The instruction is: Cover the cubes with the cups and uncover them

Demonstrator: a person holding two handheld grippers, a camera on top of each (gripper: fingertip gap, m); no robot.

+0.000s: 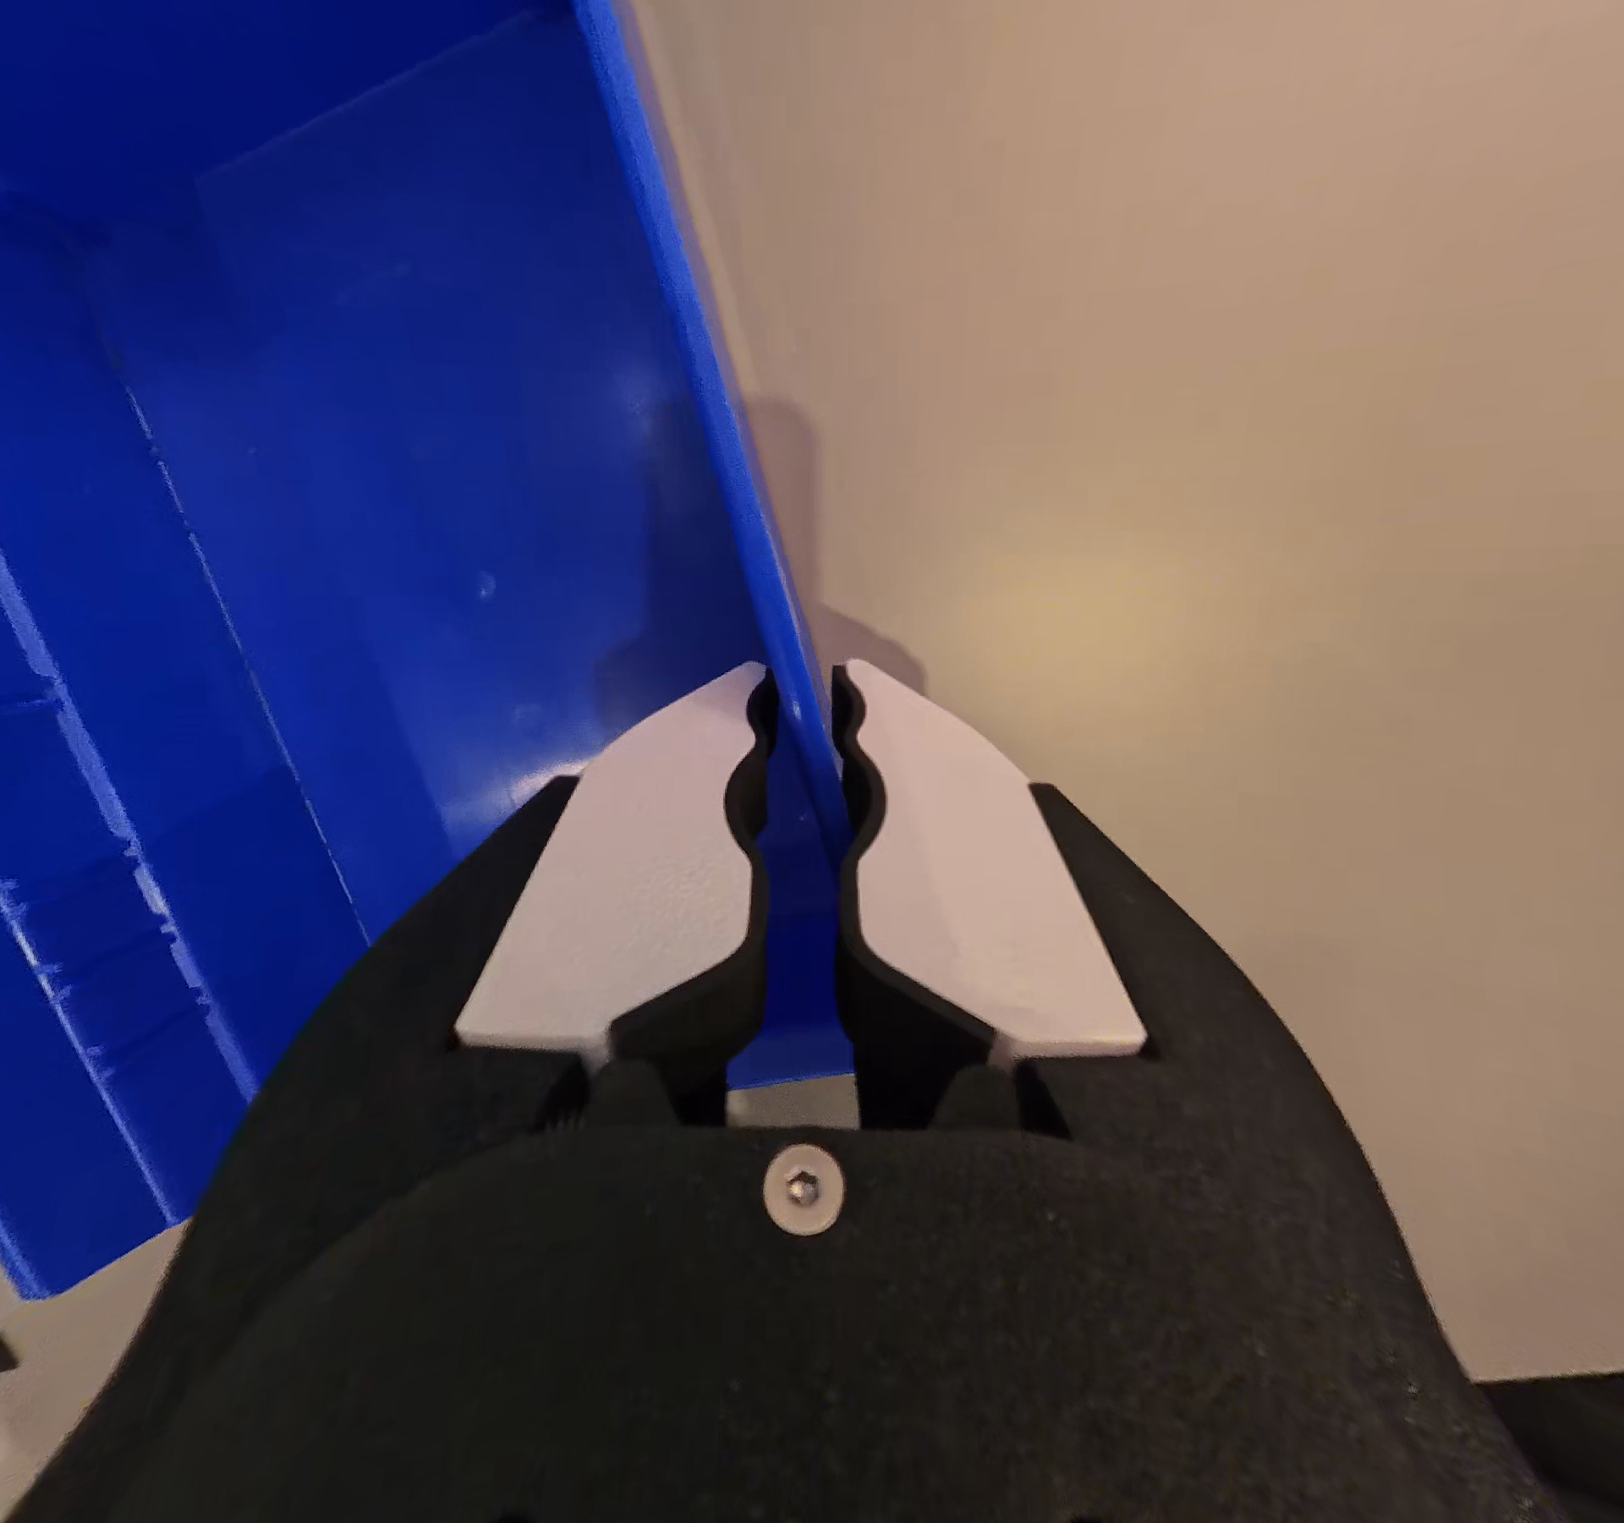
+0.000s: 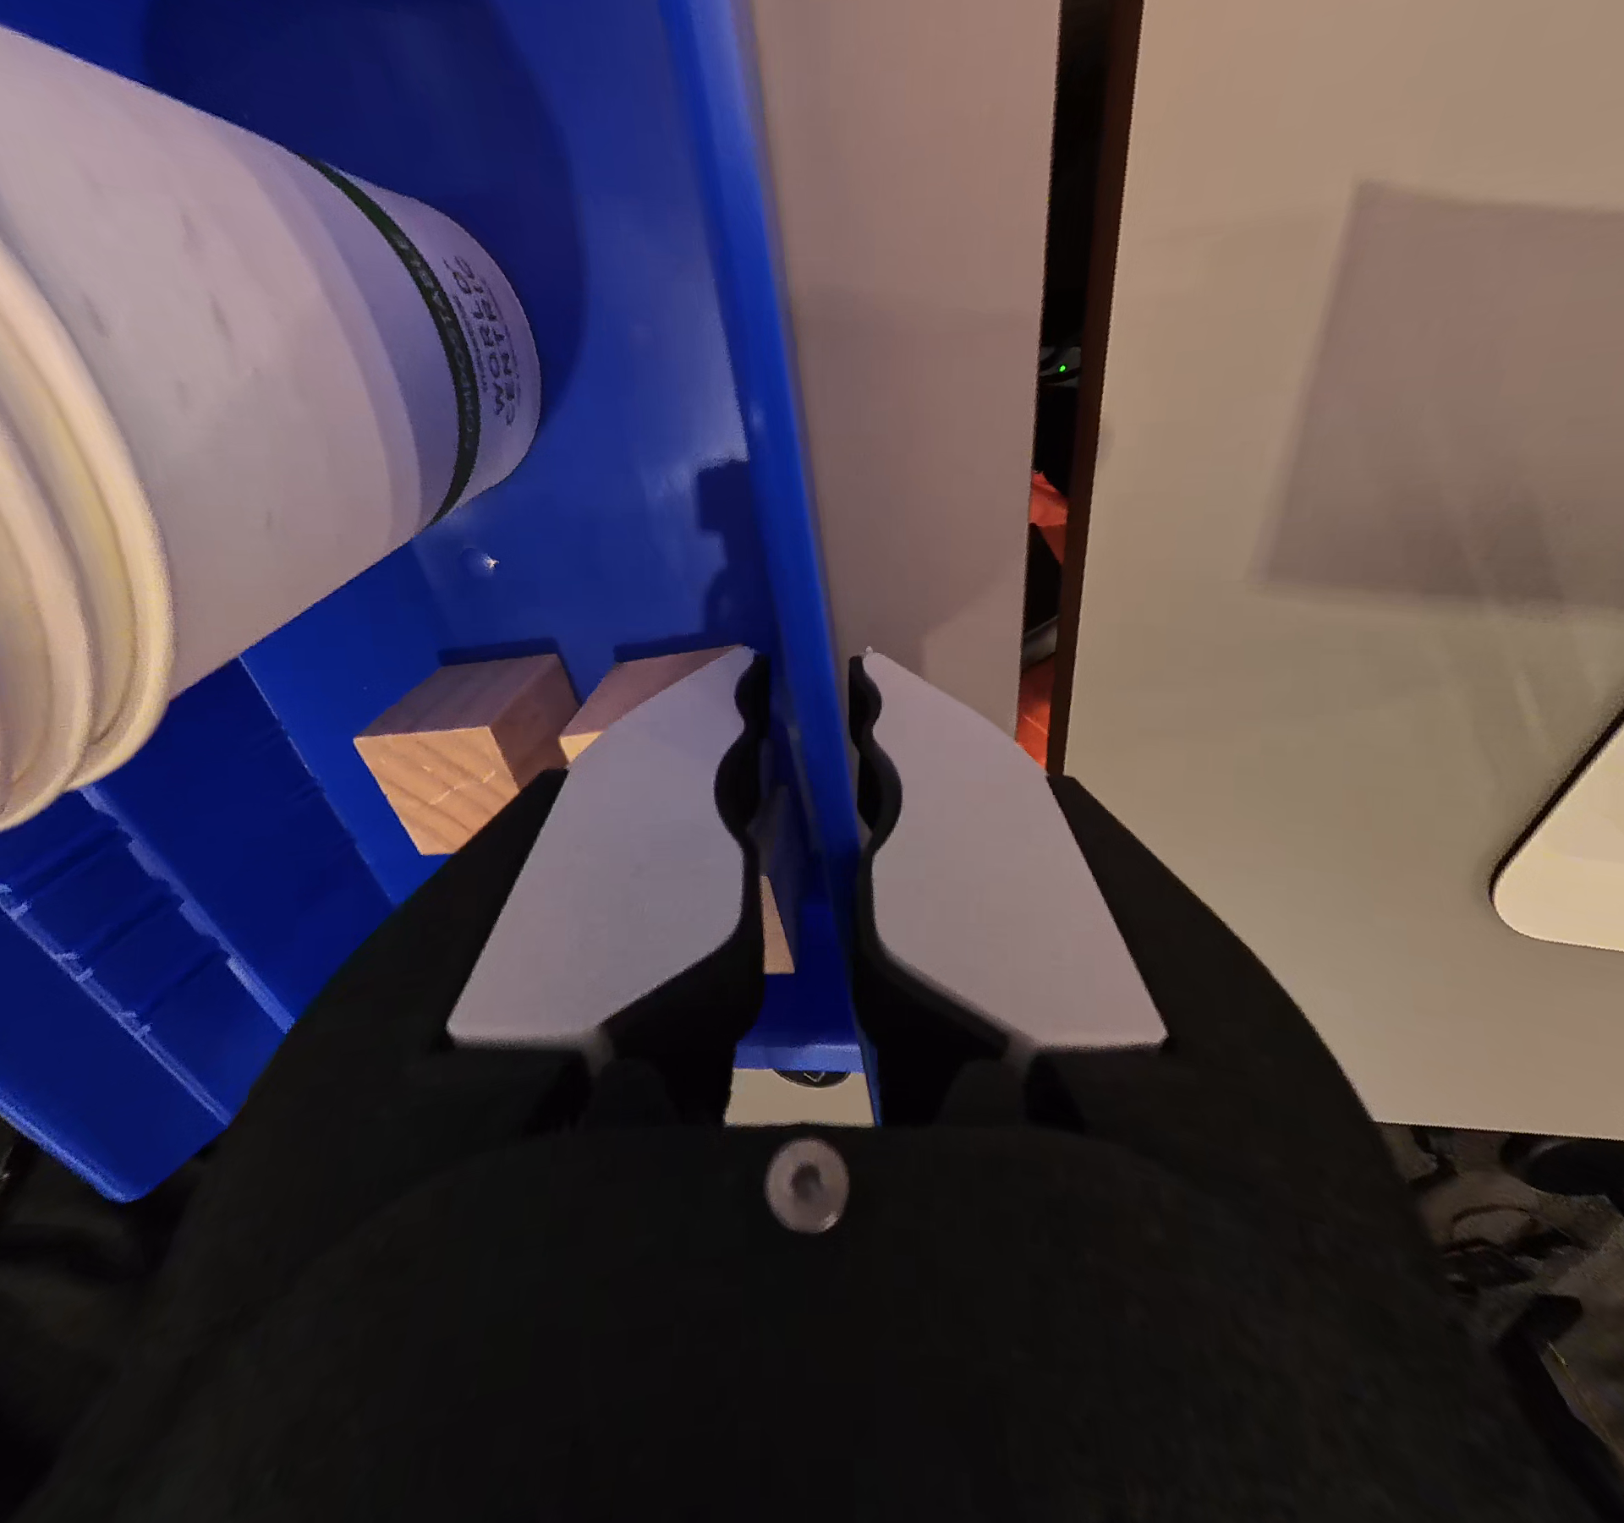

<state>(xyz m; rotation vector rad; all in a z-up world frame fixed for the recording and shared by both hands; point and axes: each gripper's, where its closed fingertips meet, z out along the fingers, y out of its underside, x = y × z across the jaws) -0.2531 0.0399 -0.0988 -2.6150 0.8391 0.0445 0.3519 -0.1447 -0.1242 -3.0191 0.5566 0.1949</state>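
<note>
We pinch the blue bin's [image 1: 395, 514] wall with both grippers, left [image 1: 801, 681] and right [image 2: 808, 672]; stacked cups [image 2: 220, 391] and wooden cubes [image 2: 466, 743] sit inside

Dim warm light, soft shadows, wide-angle bending, slight blur.

Stack of white paper cups [image 2: 220, 391] on its side inside blue bin [image 2: 615, 426], rims toward camera, dark band near base. Two pale wooden cubes [image 2: 466, 743] [image 2: 641, 690] side by side near bin wall, uncovered, second partly hidden behind gripper finger.
</note>
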